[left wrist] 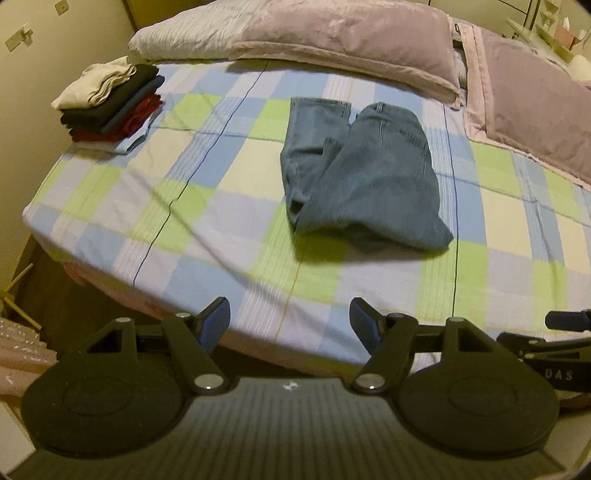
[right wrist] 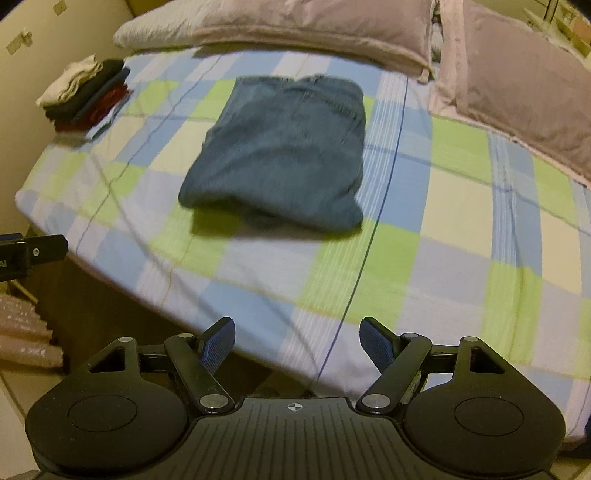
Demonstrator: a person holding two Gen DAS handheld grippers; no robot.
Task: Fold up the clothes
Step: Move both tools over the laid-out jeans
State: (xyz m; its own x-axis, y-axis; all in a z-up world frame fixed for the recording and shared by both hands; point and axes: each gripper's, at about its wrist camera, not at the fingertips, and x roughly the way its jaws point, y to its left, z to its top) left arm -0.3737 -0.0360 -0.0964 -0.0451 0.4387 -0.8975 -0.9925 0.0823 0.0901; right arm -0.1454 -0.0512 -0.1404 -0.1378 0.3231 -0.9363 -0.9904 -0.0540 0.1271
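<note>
Jeans (left wrist: pixel 360 173): blue denim, folded into a thick bundle, lying flat on the bed near its middle, well apart from both grippers.
Bed (left wrist: pixel 229 236): covered by a checked sheet in blue, green, cream and white; near edge curving across the lower part of both views.
Stack of clothes (left wrist: pixel 110 101): folded pieces in white, black, blue and red, piled at the far left corner of the bed, close to the wall.
Pillows (left wrist: pixel 332 35): mauve, lined along the head of the bed; another mauve cushion (left wrist: pixel 535 107) at the right side.
Wall (left wrist: pixel 55 55): pale, with small fittings, left of the bed.
Floor side: dark gap below the bed edge at lower left.
Left hand-held gripper (left wrist: pixel 290 319): jaws spread wide, nothing between them, above the near edge of the bed.
Right hand-held gripper (right wrist: pixel 297 341): jaws spread wide, empty, over the near edge of the bed.
</note>
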